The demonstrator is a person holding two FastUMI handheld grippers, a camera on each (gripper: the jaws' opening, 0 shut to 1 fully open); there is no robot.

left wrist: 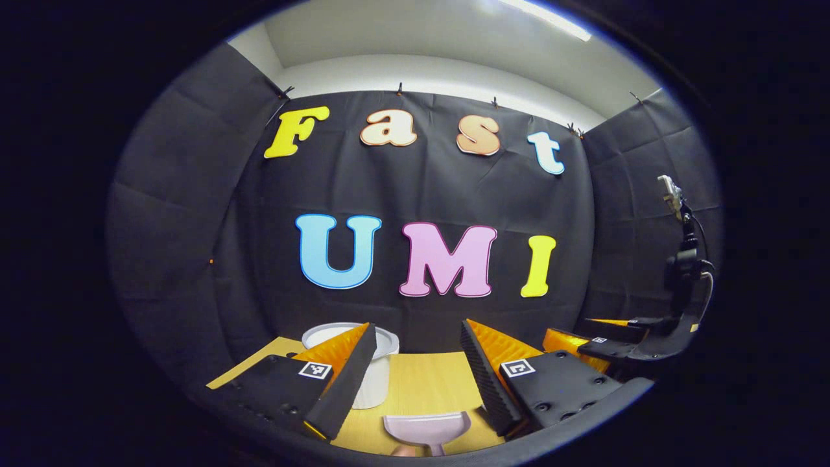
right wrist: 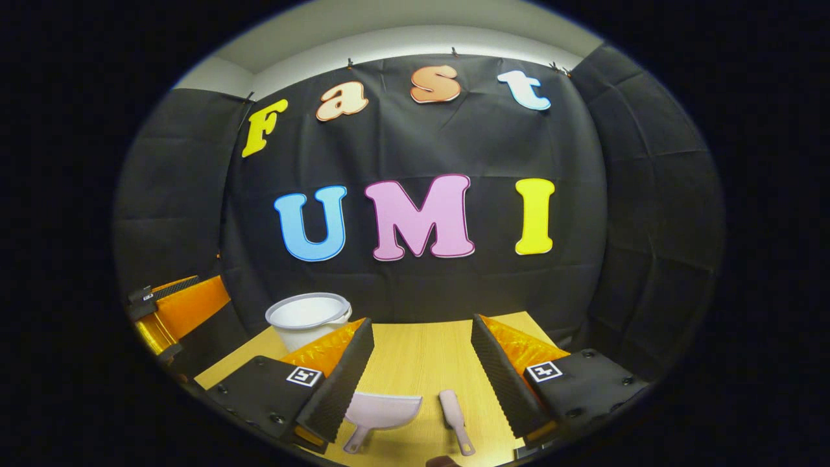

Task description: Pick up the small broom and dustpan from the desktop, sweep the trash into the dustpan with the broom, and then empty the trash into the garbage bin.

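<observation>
While both grippers hang open, empty – pale pink plastic dustpan (right wrist: 382, 413) lies below right gripper (right wrist: 421, 376), small pink broom (right wrist: 456, 420) beside it. Both likely light, stiff, slick – pinch handles. White plastic bin (left wrist: 375, 371) ahead of left gripper (left wrist: 415, 379).

You are working in a recording booth, a lab-type setup rather than a home: black cloth walls (right wrist: 648, 194) clipped up on three sides, a plain white ceiling with a strip light (left wrist: 545, 16) above, and a bare wooden desk (right wrist: 421, 363). A camera on a stand (left wrist: 681, 259) sits at the right wall.
</observation>
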